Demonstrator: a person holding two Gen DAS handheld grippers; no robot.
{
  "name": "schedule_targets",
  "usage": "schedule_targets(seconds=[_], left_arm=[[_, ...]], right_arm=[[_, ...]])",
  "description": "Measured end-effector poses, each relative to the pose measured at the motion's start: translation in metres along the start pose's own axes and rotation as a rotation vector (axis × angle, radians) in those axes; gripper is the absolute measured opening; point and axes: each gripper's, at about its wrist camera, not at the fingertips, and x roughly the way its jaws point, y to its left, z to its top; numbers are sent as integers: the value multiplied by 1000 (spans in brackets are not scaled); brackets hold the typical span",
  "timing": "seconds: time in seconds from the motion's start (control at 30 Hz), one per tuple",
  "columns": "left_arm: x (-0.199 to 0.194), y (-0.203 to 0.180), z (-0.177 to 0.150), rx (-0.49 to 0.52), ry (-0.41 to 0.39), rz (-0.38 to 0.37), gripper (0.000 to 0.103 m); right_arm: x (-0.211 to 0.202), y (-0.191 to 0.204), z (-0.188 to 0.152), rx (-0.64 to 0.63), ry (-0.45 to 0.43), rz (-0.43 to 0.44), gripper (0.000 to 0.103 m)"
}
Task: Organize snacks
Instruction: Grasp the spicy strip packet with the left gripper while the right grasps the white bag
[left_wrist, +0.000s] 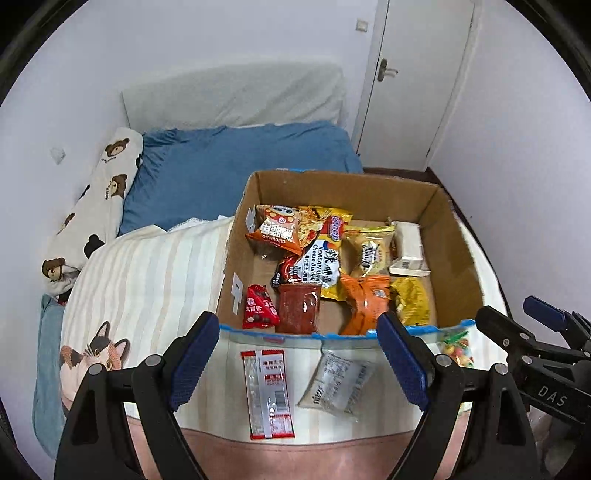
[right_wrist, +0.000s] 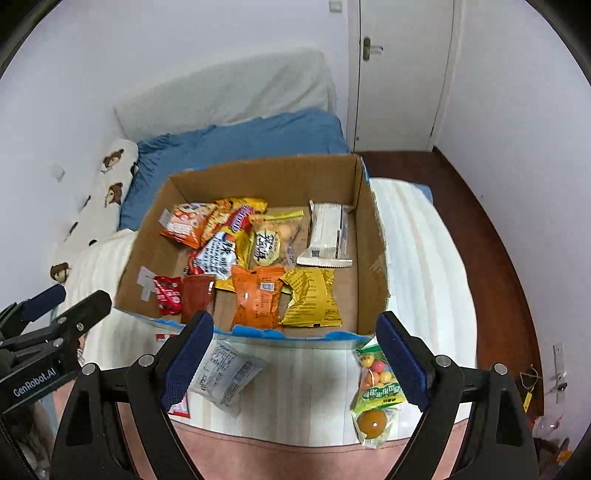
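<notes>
A cardboard box sits on the striped blanket in the middle of both views, with its top open and a heap of snack packets inside. In the left wrist view an orange packet lies toward the box's upper left. A white bar rests against the right wall, and a small red packet lies at the lower left corner.

The left gripper fills the bottom of its own view. Its jaws stand wide apart and hold nothing. Between them, on the blanket in front of the box, lie a long red and white packet and a clear packet, neither one touched.

The right gripper hangs the same way at the bottom of its view, spread wide and empty. A candy bag lies on the blanket just beside its right finger, in the lower right of the frame, outside the box. A blue pillow lies beyond the box, toward the top of the frame.
</notes>
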Motion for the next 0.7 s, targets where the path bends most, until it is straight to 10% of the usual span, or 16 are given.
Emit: schedule_targets(seconds=[0.33,0.7], left_arm=[[-27,1,-29,-21,-22,-3,87],[84,61,-96,-102,245,236,87]], right_arm=[[-21,7,-27,35,20,89,92],[124,28,-84,253,280,187,87]])
